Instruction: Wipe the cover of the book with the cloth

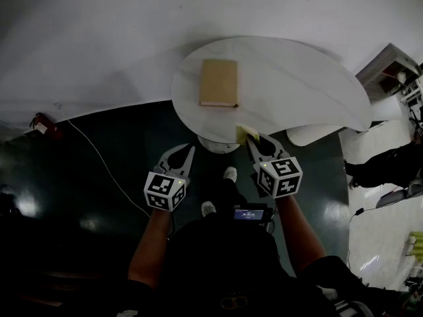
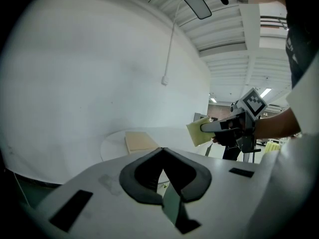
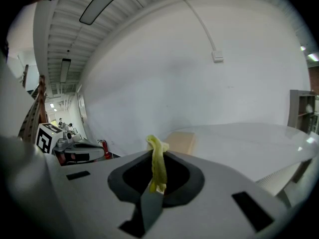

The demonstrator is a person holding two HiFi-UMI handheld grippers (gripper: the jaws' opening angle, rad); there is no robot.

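A tan book (image 1: pixel 219 82) lies flat on the round white table (image 1: pixel 297 91), towards its left side; it also shows as the book (image 2: pixel 140 141) and the book (image 3: pixel 180 142) in the gripper views. My right gripper (image 1: pixel 252 139) is shut on a yellow cloth (image 1: pixel 245 134), held just short of the table's near edge. The cloth (image 3: pixel 157 166) stands up between the closed jaws, and the cloth (image 2: pixel 199 131) shows from the side. My left gripper (image 1: pixel 190 152) hangs below the table's edge, shut and holding nothing.
The table stands on a white pedestal base (image 1: pixel 218 144) over a dark floor. A white wall runs behind it. A thin cable (image 1: pixel 99 157) crosses the floor at left. Shelving (image 1: pixel 393 68) stands at the far right, and a red extinguisher (image 3: pixel 102 148) by the wall.
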